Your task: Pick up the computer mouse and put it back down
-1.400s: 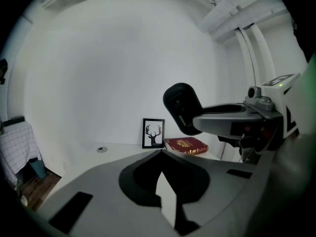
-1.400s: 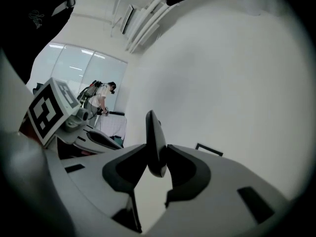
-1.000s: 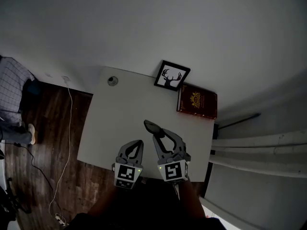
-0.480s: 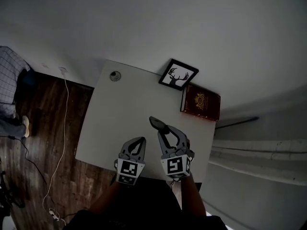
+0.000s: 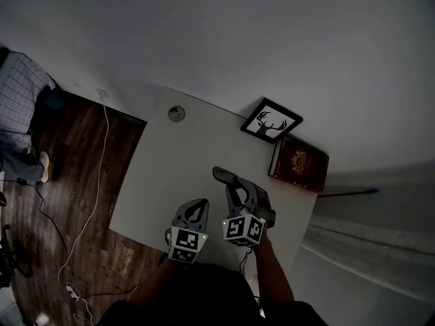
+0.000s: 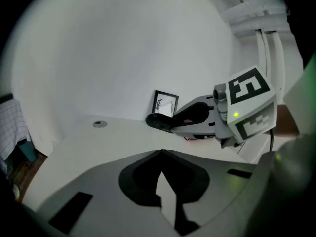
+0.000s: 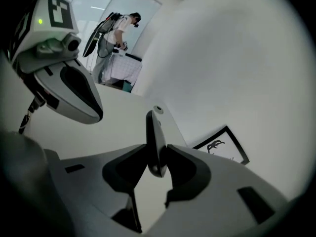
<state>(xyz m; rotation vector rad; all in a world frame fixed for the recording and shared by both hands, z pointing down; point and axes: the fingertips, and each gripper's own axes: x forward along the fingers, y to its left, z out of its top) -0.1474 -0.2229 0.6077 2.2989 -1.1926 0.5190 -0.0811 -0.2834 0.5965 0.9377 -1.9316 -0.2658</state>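
A dark computer mouse stands on its edge between the jaws of my right gripper, which is shut on it above the white table. In the right gripper view the mouse is pinched by its rear end between the pads, with its nose pointing away over the table. My left gripper hovers just to the left, shut with nothing in it; its tips meet. From the left gripper view the mouse sticks out of the right gripper's jaws.
A framed deer picture and a red book lie at the table's far right corner. A small round grommet sits at the far left. A wooden floor with a cable lies left of the table, and a person stands far off.
Both grippers have sunk toward the table. The right one has rolled a little, still holding the mouse. The left stays shut and empty.
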